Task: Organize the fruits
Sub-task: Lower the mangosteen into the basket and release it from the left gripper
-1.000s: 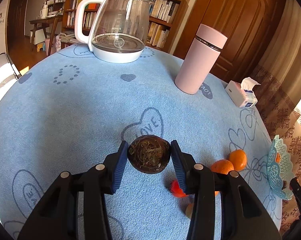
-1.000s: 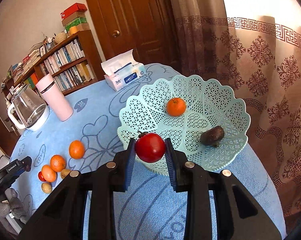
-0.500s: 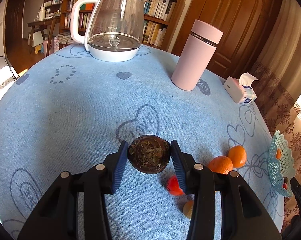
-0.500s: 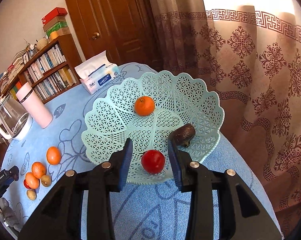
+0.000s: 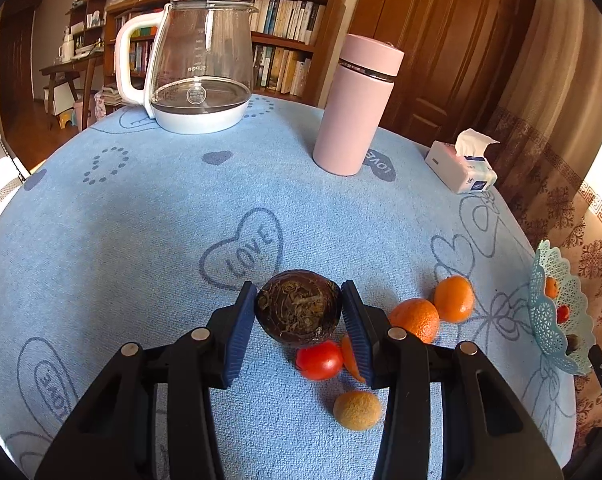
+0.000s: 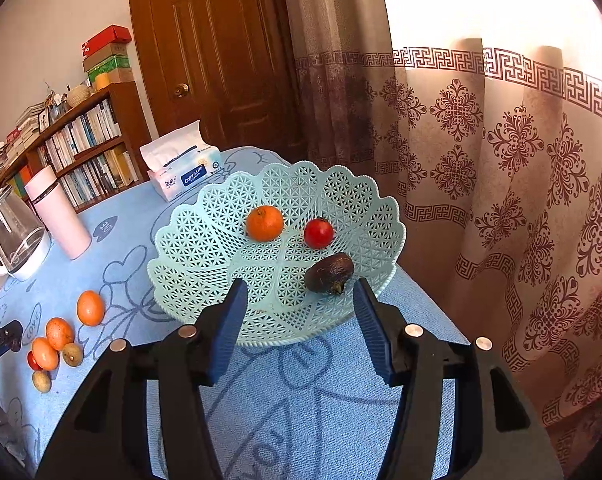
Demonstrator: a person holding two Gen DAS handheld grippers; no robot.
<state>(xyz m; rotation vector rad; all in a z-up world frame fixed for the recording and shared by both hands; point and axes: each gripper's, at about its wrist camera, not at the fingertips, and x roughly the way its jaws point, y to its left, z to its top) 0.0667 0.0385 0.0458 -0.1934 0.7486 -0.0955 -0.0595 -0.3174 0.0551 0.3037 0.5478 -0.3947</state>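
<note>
My left gripper [image 5: 299, 312] is shut on a dark brown round fruit [image 5: 298, 312] and holds it above the blue tablecloth. Below it lie a red tomato [image 5: 319, 361], a small tan fruit [image 5: 357, 410] and oranges [image 5: 415, 318]. My right gripper [image 6: 301, 316] is open and empty at the near rim of the mint lattice basket [image 6: 205, 236]. The basket holds an orange [image 6: 264, 223], a red tomato [image 6: 318, 233] and a dark brown fruit [image 6: 328, 272]. The loose fruits also show in the right wrist view [image 6: 57, 336].
A glass kettle [image 5: 199, 68], a pink flask [image 5: 359, 104] and a tissue pack [image 5: 463, 164] stand at the back of the round table. The basket [image 5: 553, 312] sits at the table's right edge by the patterned curtain [image 6: 521, 160].
My right gripper opened and let the red tomato go into the basket, then drew back. My left gripper rose a little, still holding the dark fruit.
</note>
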